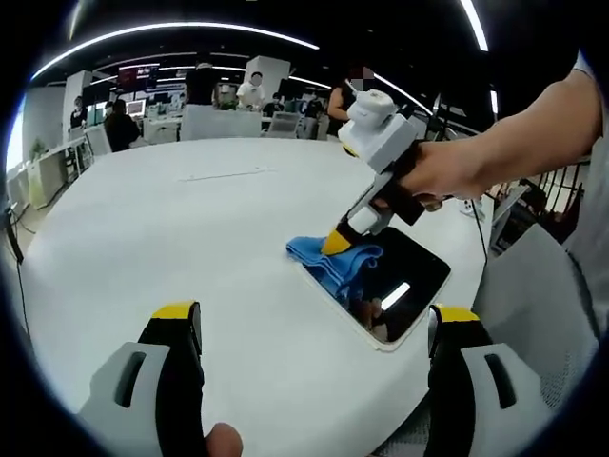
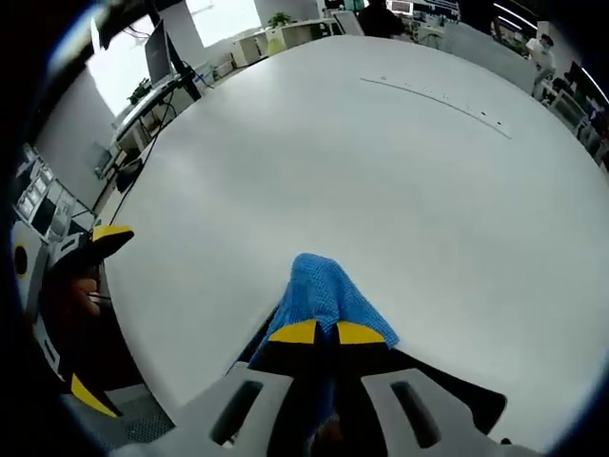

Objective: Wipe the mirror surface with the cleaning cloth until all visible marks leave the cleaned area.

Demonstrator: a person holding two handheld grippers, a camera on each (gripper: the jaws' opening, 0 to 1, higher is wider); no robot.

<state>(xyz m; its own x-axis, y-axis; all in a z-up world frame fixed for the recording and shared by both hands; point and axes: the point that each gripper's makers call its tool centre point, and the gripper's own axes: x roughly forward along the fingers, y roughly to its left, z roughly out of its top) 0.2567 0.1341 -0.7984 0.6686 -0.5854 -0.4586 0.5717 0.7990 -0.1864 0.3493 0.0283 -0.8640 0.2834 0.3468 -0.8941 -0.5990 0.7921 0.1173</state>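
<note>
Right gripper presses cloth to mirror on white table

The right gripper [image 2: 318, 332], jaws pinching the blue cleaning cloth [image 1: 333, 259], bears on the mirror's [image 1: 404, 286] nine-o'clock end, presumably to scrub; the left gripper [image 1: 314, 328] waits spread and empty above the table [image 1: 190, 228].

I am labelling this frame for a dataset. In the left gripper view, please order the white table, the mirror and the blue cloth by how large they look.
1. white table, by far the largest.
2. mirror.
3. blue cloth, partly under the right gripper, so some of it is hidden.
</note>
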